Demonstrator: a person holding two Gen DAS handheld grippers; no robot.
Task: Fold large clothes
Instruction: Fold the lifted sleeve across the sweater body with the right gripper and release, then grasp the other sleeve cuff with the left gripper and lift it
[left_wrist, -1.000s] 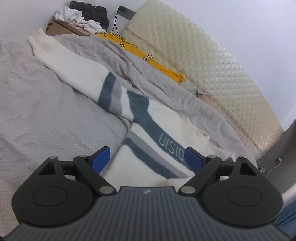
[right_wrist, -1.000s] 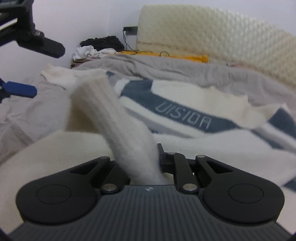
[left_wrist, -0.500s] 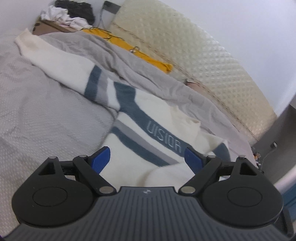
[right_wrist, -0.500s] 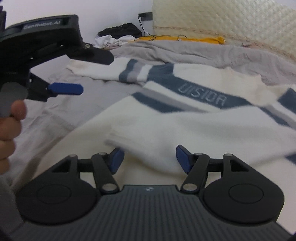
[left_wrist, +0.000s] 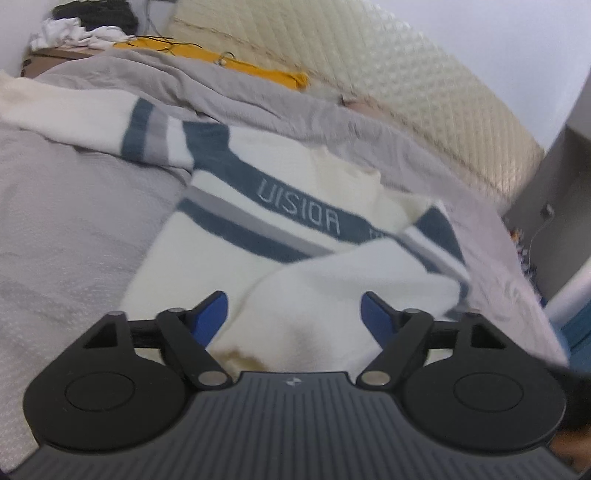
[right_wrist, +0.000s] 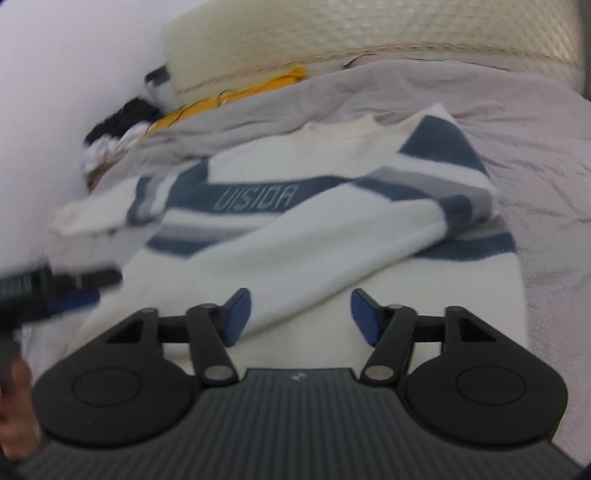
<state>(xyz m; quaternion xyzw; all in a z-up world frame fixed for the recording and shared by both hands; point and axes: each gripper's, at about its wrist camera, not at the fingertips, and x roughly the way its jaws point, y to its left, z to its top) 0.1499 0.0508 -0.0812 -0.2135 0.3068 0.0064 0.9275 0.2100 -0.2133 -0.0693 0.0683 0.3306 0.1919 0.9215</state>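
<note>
The cream sweater (left_wrist: 332, 206) with blue and grey stripes lies face up on the bed (left_wrist: 66, 229), spread over the grey bedspread, its neckline toward the padded headboard (left_wrist: 388, 85). By the look of it the fold is at an early stage: 1 sleeve (right_wrist: 295, 258) is laid diagonally across the chest, covering part of the striped band beside the lettering, while the other sleeve (left_wrist: 74, 110) lies stretched out flat on the bedspread toward the far corner. The body itself shows no fold, and the hem is hidden below both cameras. What seems left is to bring that outstretched sleeve in over the chest and then double the body up. The left claw (left_wrist: 293, 314) hovers above the end of the folded-in sleeve, its blue pads standing clear of the cloth and closing slightly, gripping nothing. The right claw (right_wrist: 301, 314) is likewise released, its jaws narrowing with the folded sleeve lying beneath the gap but not pinched. Both views are blurred, so finer creases cannot be judged. A yellow cloth (left_wrist: 258, 72) and a heap of clothes (left_wrist: 81, 26) lie beyond, well apart from the sweater.
</note>
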